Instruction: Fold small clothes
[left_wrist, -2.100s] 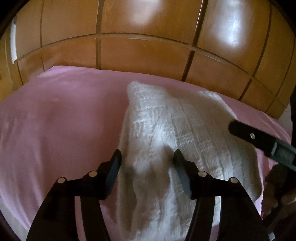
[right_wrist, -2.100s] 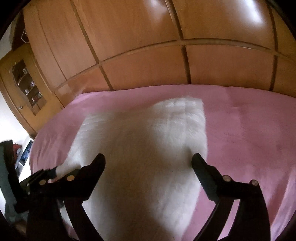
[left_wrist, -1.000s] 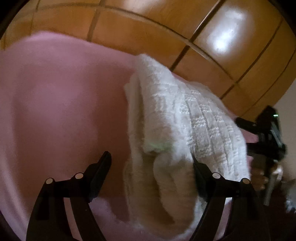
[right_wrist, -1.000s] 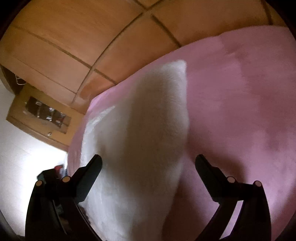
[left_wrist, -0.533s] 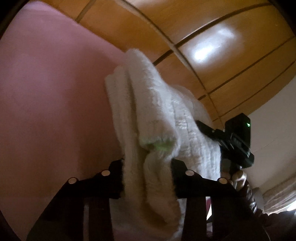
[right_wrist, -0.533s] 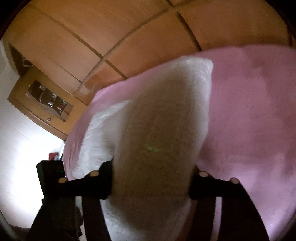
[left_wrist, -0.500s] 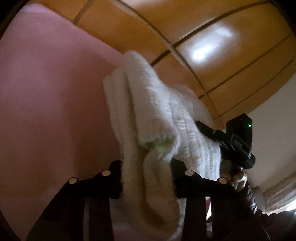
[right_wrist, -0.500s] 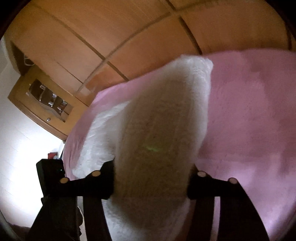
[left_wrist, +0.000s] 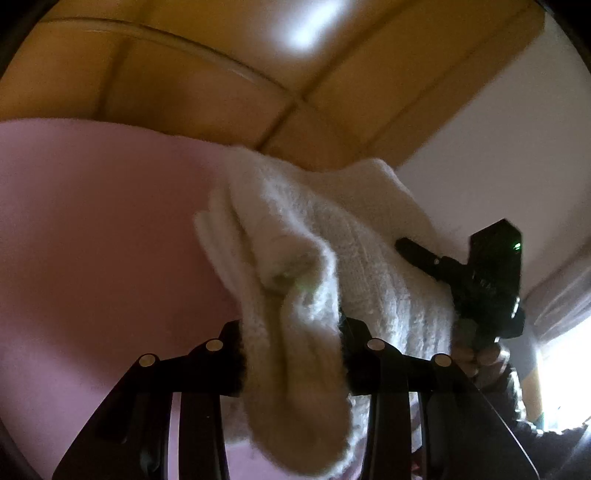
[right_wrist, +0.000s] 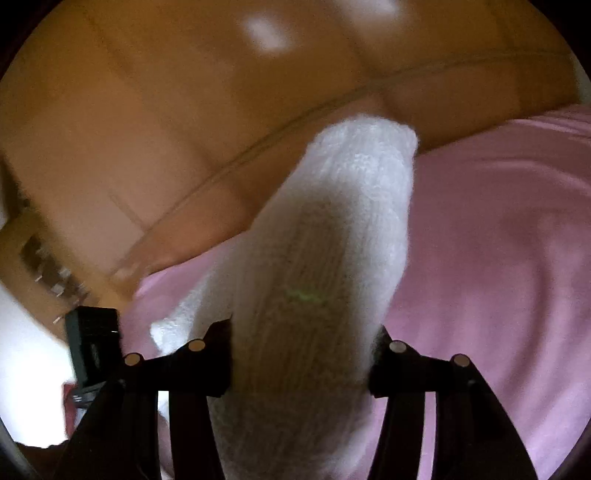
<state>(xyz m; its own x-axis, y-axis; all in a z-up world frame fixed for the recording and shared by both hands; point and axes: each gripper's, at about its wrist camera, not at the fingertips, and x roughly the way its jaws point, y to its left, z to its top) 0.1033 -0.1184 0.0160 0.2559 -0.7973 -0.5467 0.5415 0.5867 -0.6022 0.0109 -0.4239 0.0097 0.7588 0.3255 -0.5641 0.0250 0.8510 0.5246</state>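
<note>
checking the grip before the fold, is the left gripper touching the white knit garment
Touching. In the left wrist view the left gripper is shut on the white knit garment, the fabric bunched between both fingers with no gap.

The knitted garment hangs above the bed, pinched on one side by the left gripper and opposite by the right gripper, wardrobe doors behind.

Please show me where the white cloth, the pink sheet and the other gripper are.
white cloth (left_wrist: 354, 236), left wrist view, knitted upper part
pink sheet (right_wrist: 498, 240), right wrist view, bare area
right gripper (left_wrist: 417, 254), left wrist view, finger on cloth
</note>
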